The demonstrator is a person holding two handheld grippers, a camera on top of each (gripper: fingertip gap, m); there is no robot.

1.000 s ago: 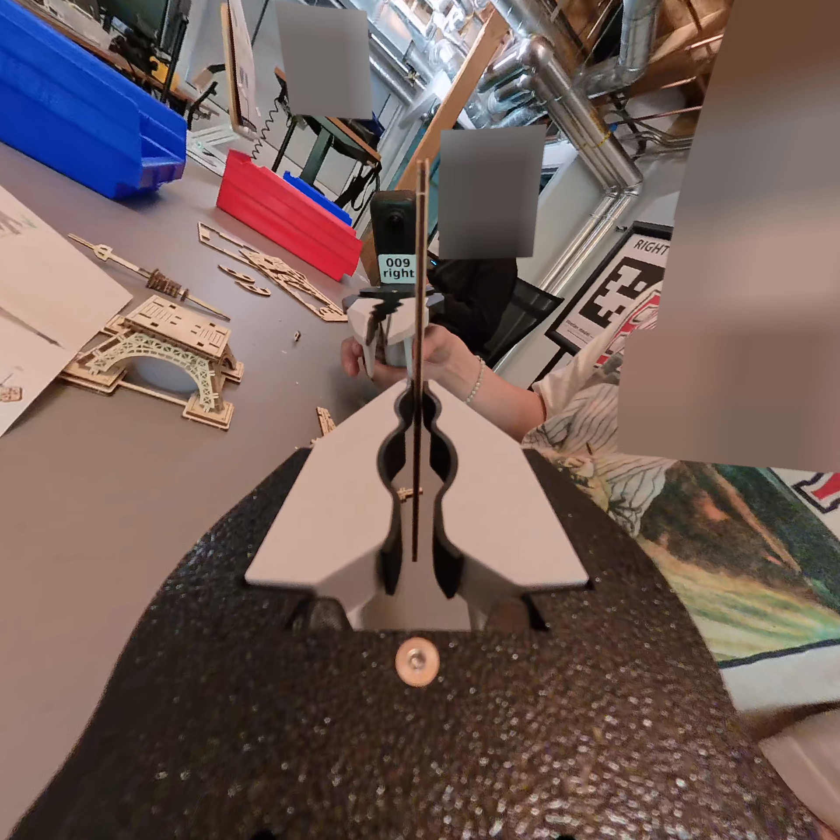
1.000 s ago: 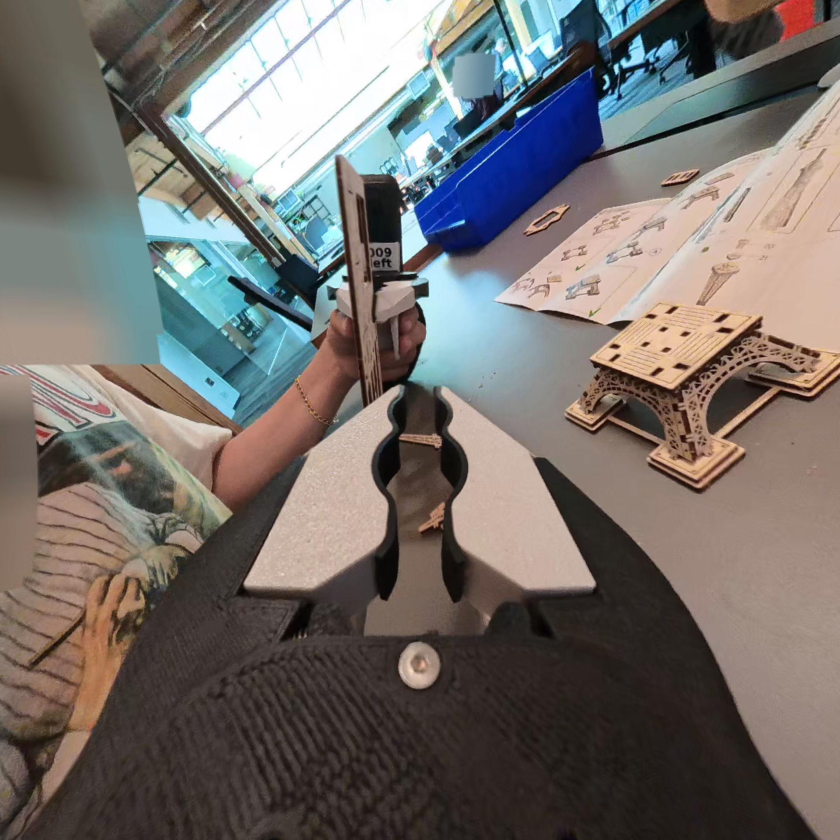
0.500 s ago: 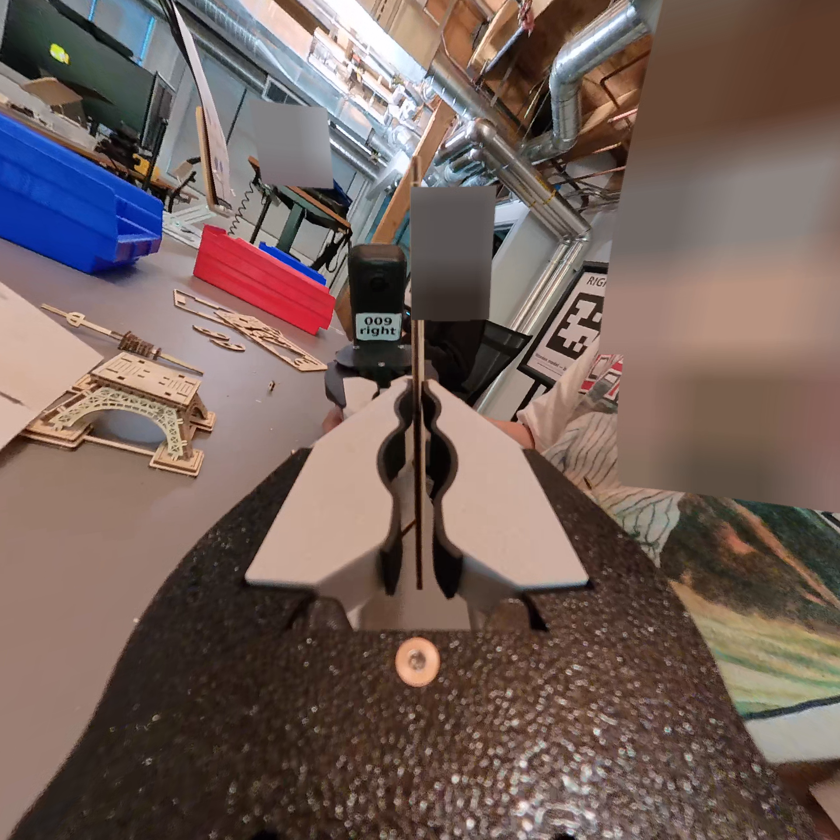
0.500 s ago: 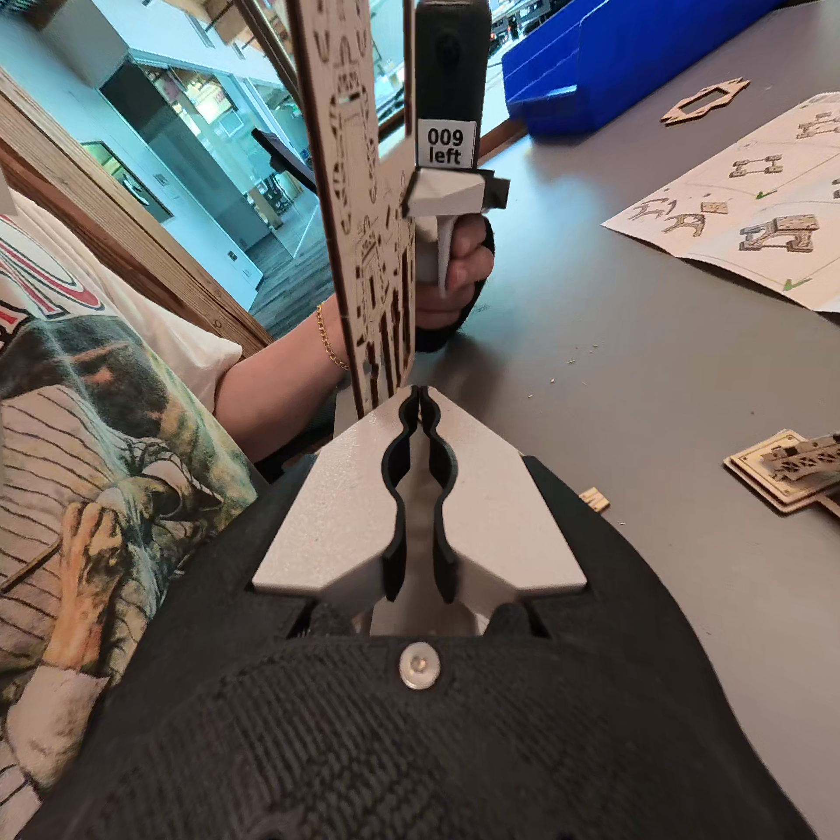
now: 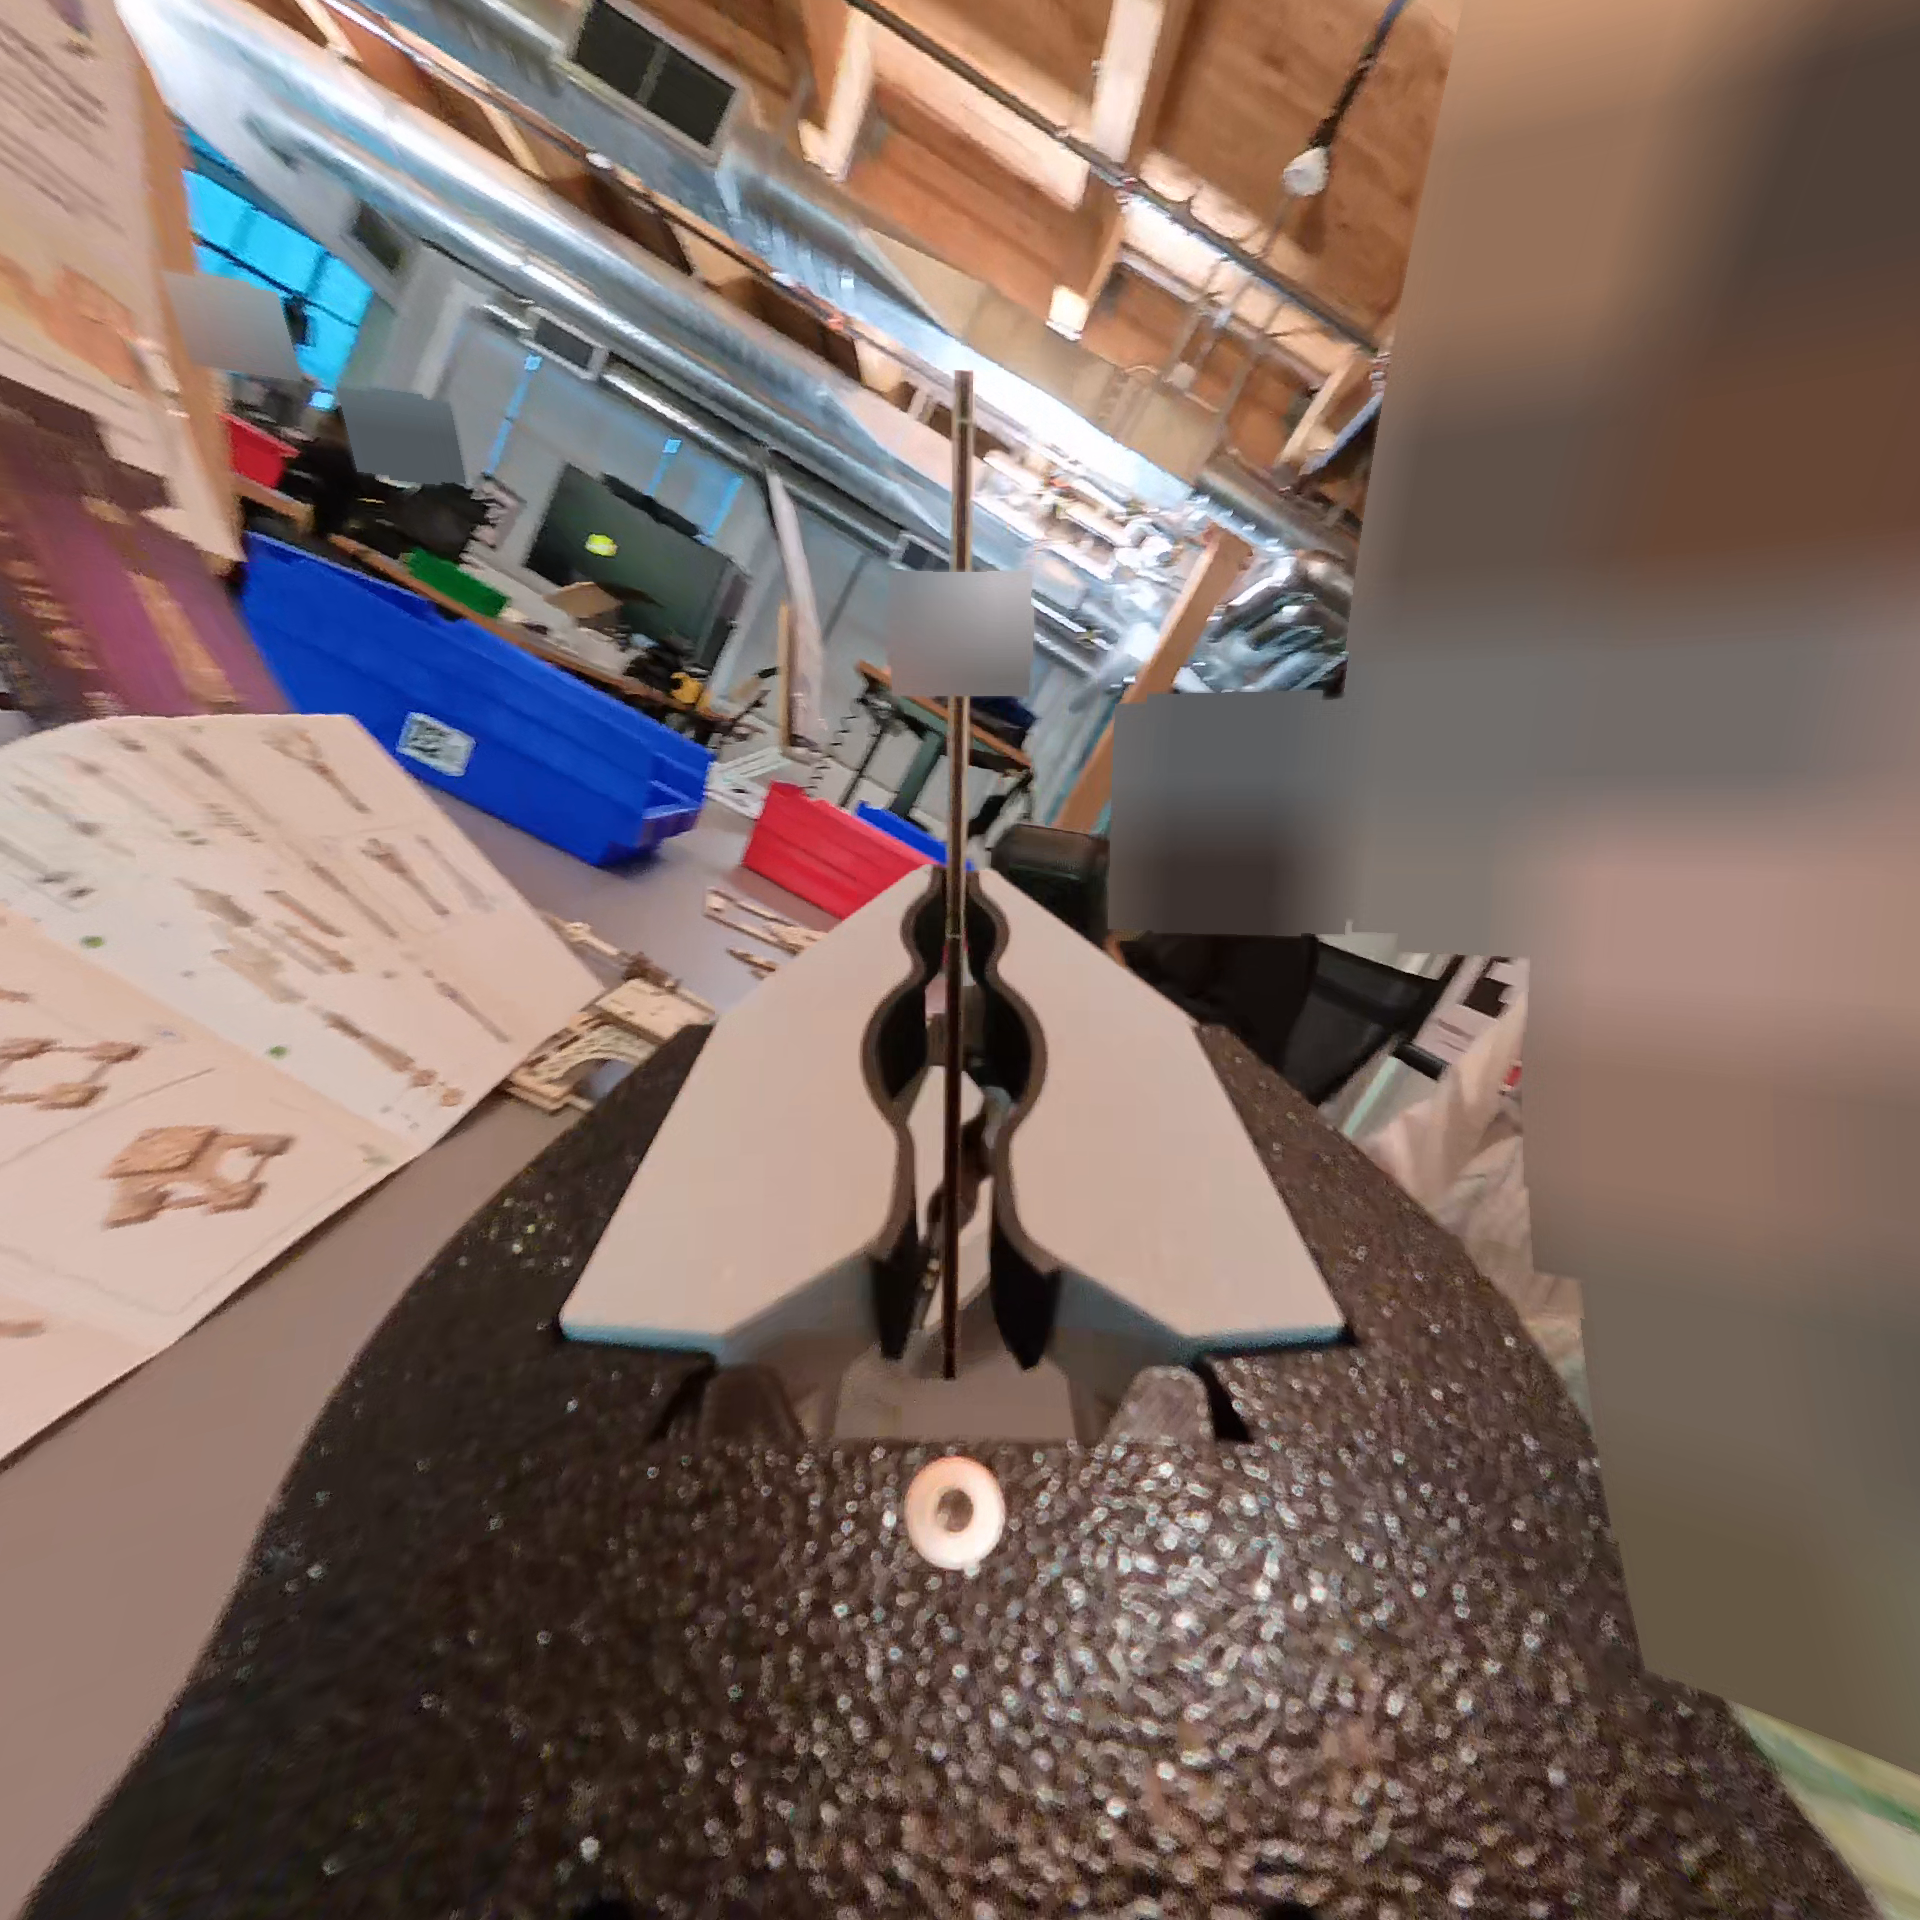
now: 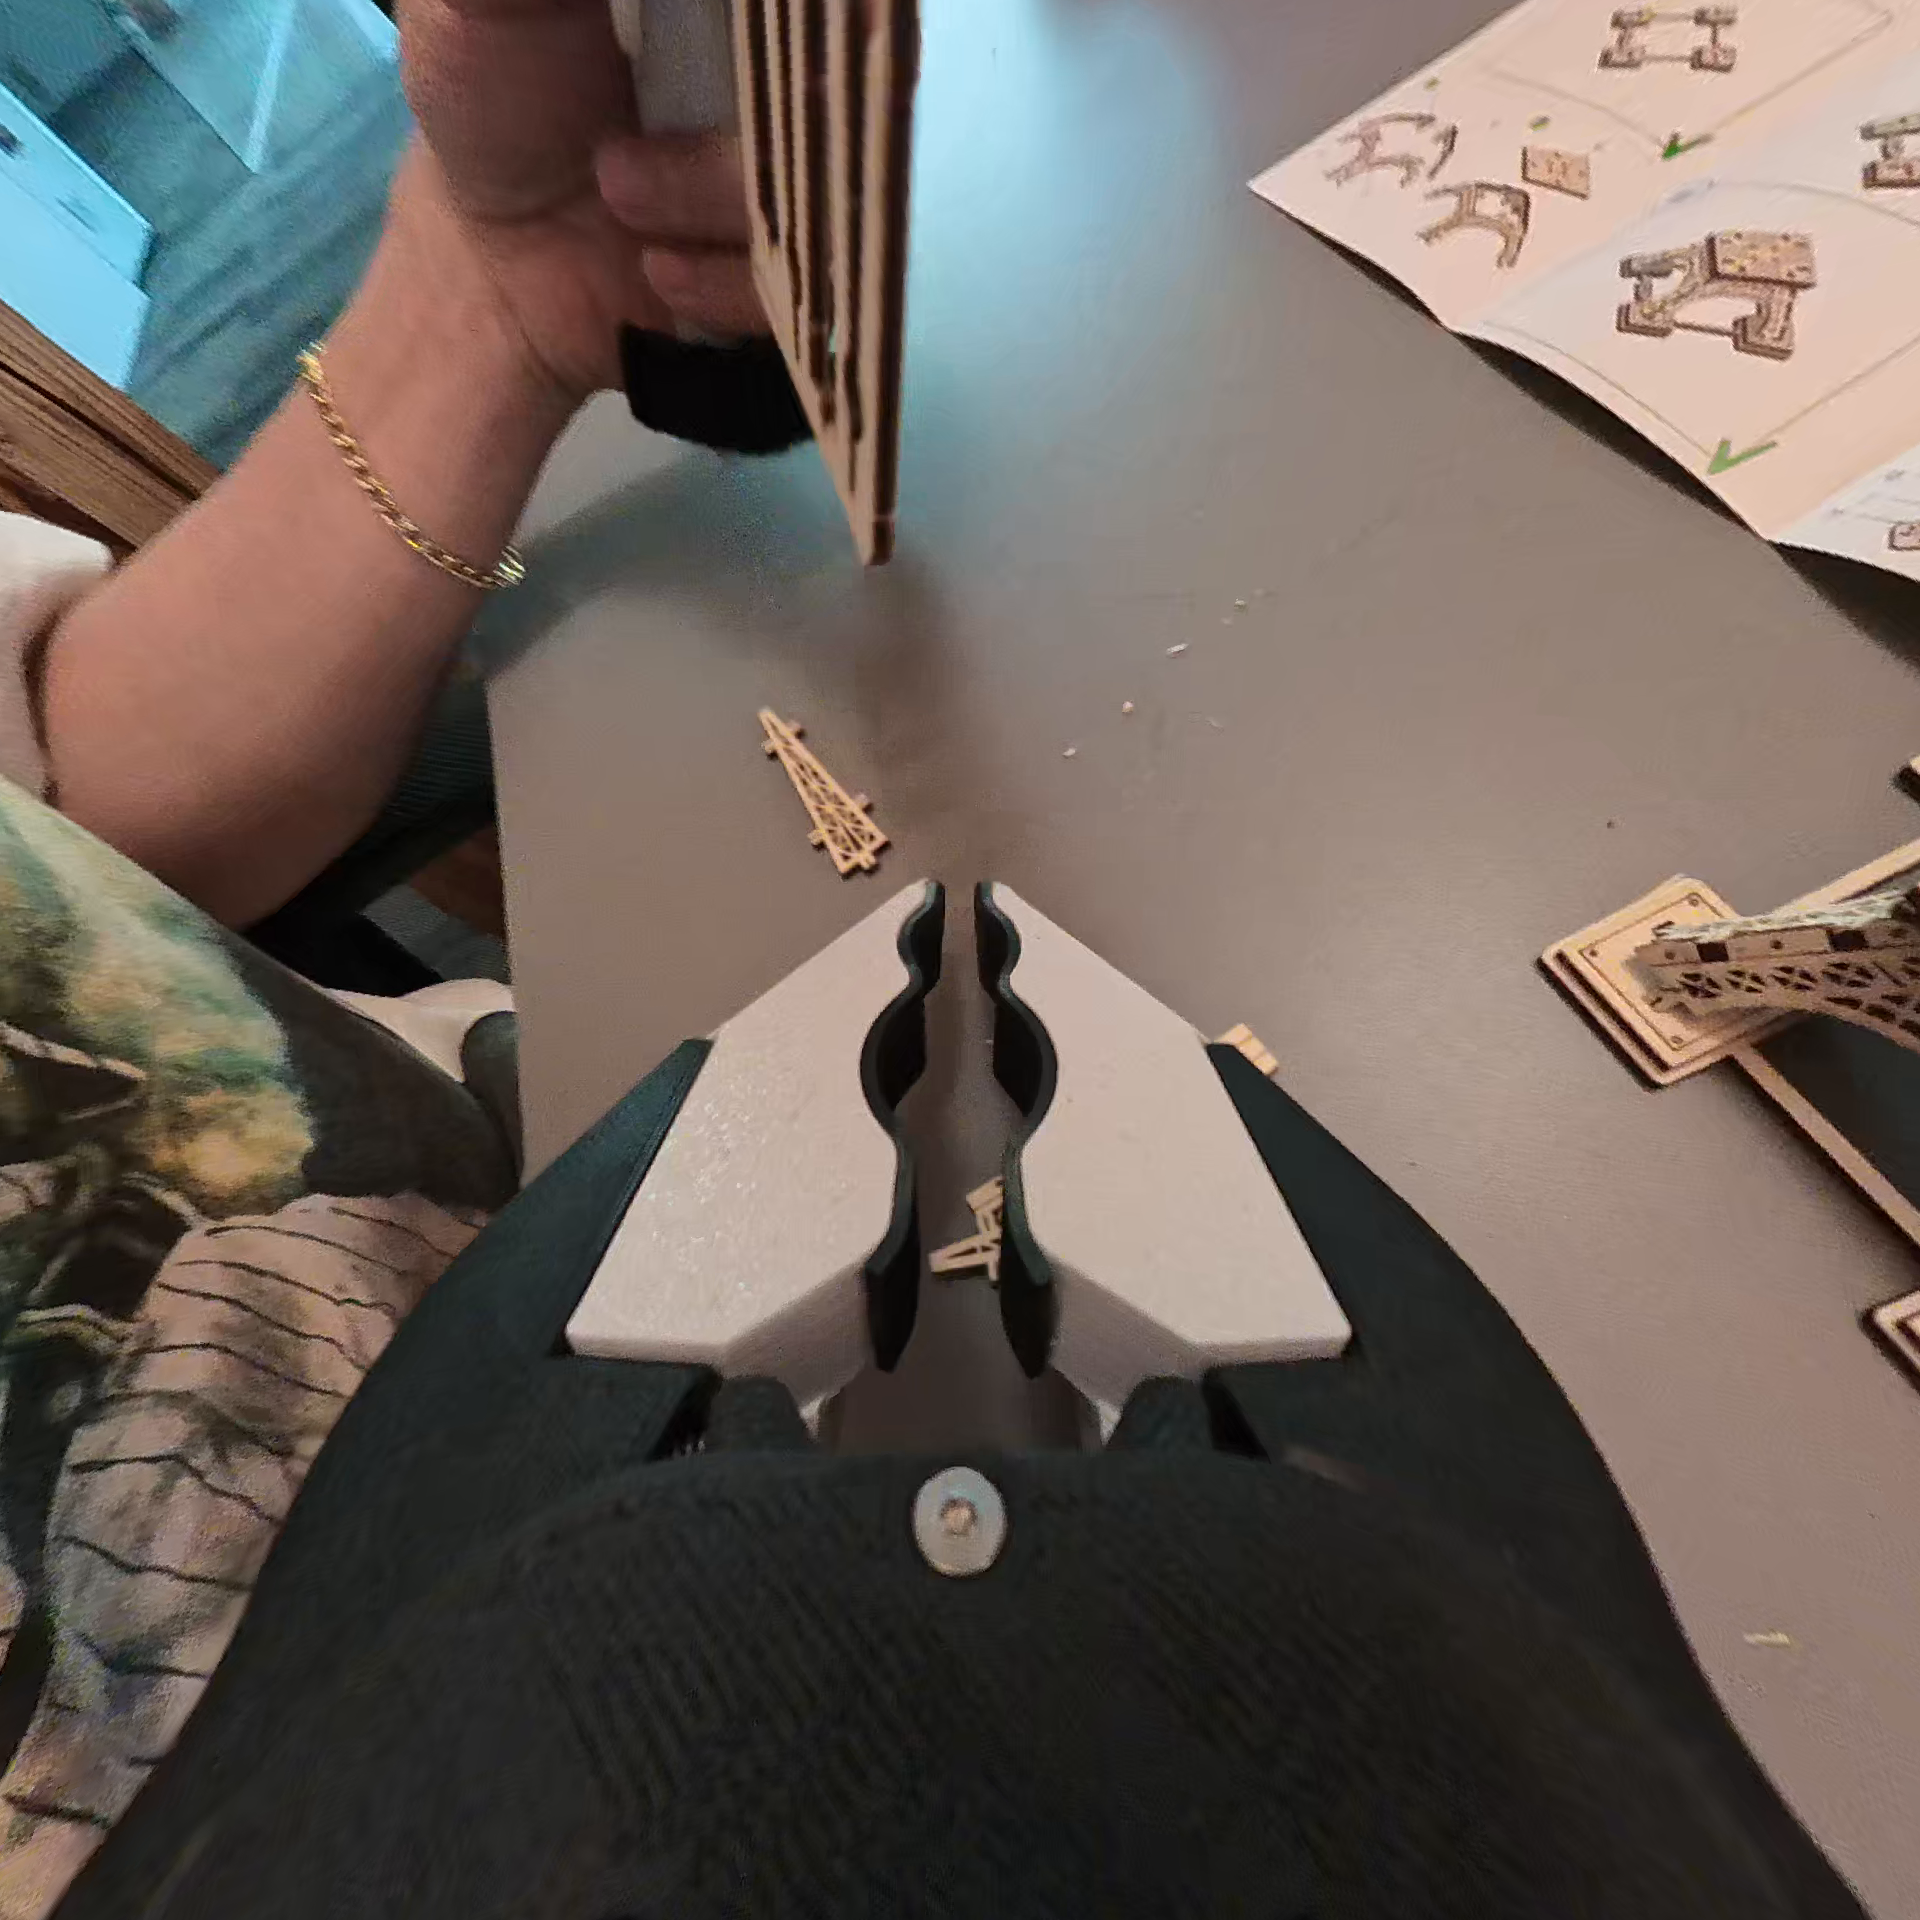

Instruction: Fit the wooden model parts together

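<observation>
Thin pale wood sheet (image 6: 831, 260) with dark cut edges. Smooth matt grey table (image 6: 1299, 727). Paper guide (image 5: 239, 935), flat and matt. Shiny blue plastic bin (image 5: 499, 717).

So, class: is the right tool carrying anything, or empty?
Empty. The right tool hangs over the table, only a narrow gap between its tips, the lattice piece lying beyond them.
</observation>
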